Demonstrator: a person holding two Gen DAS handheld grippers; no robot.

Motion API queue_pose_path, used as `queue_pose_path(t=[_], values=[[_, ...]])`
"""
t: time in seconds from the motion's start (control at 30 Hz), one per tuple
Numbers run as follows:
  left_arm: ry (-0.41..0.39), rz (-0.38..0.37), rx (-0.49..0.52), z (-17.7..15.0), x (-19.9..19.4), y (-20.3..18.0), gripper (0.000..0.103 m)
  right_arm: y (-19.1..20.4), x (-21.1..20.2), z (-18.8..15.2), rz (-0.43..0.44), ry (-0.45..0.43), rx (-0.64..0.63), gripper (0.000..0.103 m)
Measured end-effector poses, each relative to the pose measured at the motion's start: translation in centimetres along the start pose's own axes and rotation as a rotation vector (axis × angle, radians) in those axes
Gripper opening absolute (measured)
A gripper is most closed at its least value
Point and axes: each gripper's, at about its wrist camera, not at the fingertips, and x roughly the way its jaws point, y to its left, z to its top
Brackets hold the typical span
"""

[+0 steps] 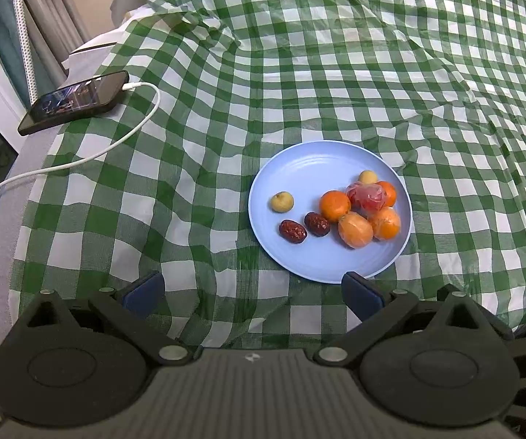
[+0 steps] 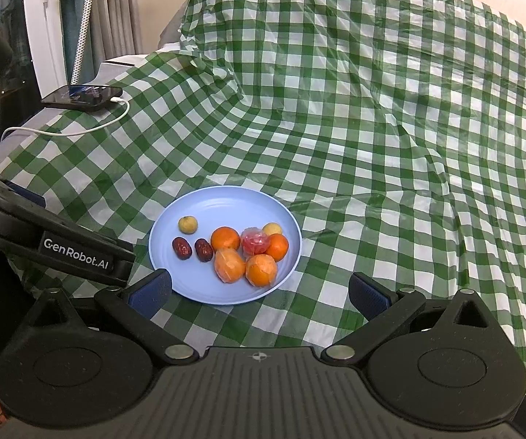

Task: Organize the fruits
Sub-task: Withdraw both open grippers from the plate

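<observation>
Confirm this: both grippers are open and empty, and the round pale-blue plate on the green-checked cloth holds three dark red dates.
One detail is wrong: the round pale-blue plate holds two dark red dates, not three, as the left wrist view shows. The rest stands: the left gripper and right gripper are open and empty, and the plate sits on the green-checked cloth.

Cloth (image 1: 299, 84): green-white check, creased, covered the surface | Phone (image 1: 74, 101): dark, screen lit, lay at cloth's left edge | Cable (image 1: 91, 153): white, plugged into phone | Curtain (image 1: 49, 11): grey, behind
</observation>
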Motion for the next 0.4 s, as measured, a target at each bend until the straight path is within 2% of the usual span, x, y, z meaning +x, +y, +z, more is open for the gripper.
queue_pose_path(t=[0.4], values=[[-0.002, 0.000, 0.005, -0.17, 0.14, 0.03, 0.103, 0.15, 0.10, -0.14, -0.001, 0.001, 0.001, 0.102]])
